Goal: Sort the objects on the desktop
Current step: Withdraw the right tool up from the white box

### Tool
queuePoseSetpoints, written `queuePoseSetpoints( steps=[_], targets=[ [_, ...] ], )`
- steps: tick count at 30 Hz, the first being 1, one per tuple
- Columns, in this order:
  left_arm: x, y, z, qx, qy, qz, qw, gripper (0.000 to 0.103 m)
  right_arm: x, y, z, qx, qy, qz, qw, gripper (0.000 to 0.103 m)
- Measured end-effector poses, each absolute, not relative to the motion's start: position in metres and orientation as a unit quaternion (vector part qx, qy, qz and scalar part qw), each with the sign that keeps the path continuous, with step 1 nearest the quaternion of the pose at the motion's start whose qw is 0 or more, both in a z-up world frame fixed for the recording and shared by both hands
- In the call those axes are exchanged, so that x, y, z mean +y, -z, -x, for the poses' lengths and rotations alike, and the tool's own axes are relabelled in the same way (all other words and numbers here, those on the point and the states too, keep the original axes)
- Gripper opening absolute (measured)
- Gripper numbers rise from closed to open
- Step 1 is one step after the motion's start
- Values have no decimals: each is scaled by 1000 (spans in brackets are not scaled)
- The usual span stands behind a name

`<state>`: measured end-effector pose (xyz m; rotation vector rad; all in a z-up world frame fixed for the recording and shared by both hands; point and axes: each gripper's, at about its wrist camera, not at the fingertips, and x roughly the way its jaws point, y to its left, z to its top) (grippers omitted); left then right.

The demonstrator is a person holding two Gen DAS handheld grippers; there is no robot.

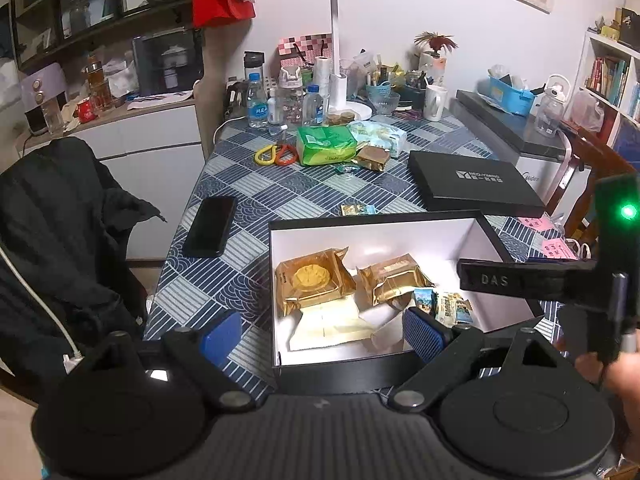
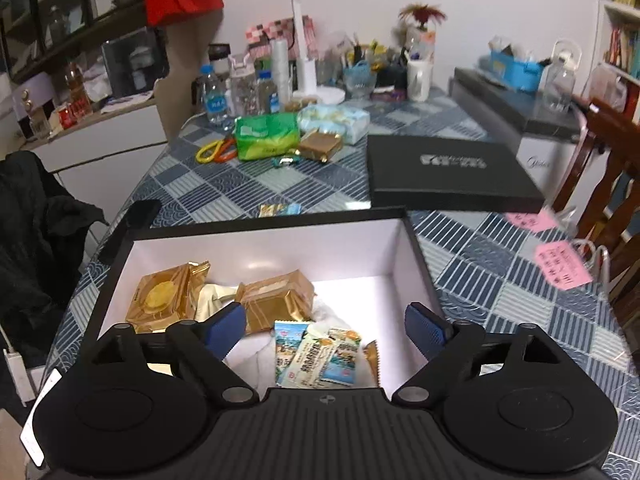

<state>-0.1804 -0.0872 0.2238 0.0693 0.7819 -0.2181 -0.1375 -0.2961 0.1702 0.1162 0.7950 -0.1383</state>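
An open black box [image 1: 376, 218] with a white inside stands on the patterned tablecloth. It holds two gold mooncake packets [image 1: 314, 280] [image 1: 394, 278] and several small snack sachets [image 1: 444, 306]. My left gripper [image 1: 322, 336] is open and empty, with one finger over the cloth and the other over the box's near edge. In the right wrist view, my right gripper [image 2: 325, 334] is open above the box [image 2: 264, 216], with the sachets [image 2: 320, 354] lying loose below it and the gold packets [image 2: 168, 298] [image 2: 276, 300] further in. One more sachet [image 2: 279, 210] lies on the cloth behind the box.
The box's black lid [image 1: 472, 184] lies to the back right. A green pack [image 1: 326, 144], a gold packet [image 1: 374, 158] and coloured clips [image 1: 276, 155] sit mid-table, with a phone [image 1: 210, 226] at the left edge. Bottles and a lamp crowd the far end. Pink notes [image 2: 562, 266] lie on the right.
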Motion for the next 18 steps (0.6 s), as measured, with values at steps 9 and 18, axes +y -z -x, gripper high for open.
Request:
queuePoseSetpoints(
  steps=[9,18],
  targets=[
    [-90,-224,171,379,117,-41,917,103,-293,-178,160,370,88,-47,924,95],
    [-103,-232,143,372,107,-48,921,103,-298,-189,178,357,84,-40,929,98]
  ],
)
